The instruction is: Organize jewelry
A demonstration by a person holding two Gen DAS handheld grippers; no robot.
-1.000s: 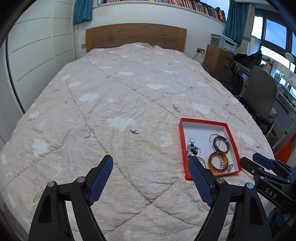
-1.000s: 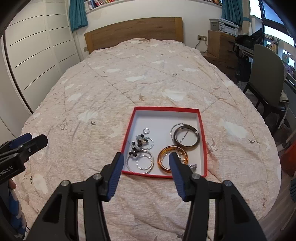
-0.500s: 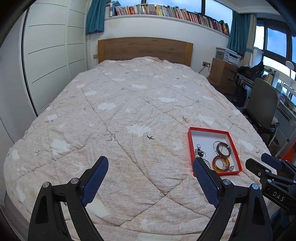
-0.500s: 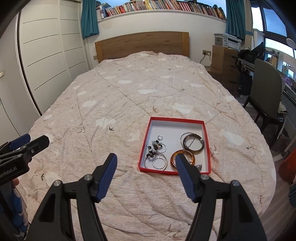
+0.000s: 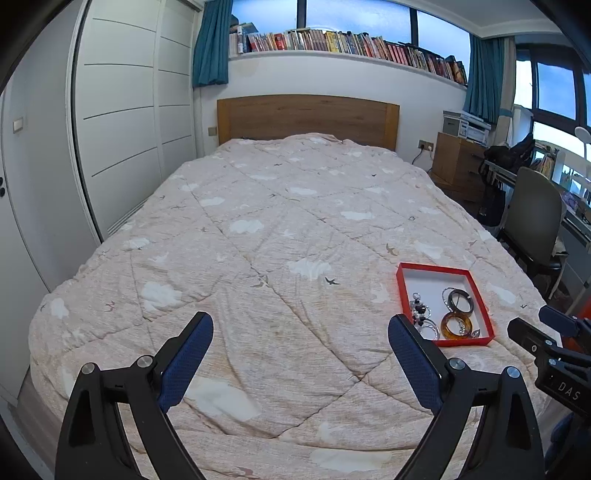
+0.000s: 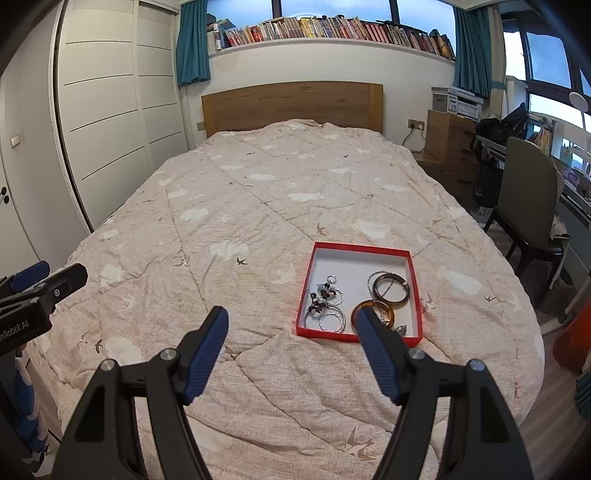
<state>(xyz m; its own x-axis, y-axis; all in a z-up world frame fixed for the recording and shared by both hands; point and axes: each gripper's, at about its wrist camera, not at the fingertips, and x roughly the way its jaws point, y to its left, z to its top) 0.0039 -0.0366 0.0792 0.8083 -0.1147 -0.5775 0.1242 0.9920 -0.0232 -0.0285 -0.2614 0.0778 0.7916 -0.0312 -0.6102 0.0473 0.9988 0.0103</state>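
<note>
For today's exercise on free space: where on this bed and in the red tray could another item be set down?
Free: the quilt from headboard to the red tray, and the tray's far white strip. Crowded: its near half, with amber bangle, dark bangle and hoops.

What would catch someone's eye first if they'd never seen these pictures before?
Probably the red tray, lying on the near right part of the beige quilt; it holds an amber bangle, a dark bangle and silver hoops. Next, the blue-padded right gripper and left gripper, both open and empty above the quilt. Farther back, a long row of books runs above the wooden headboard.
</note>
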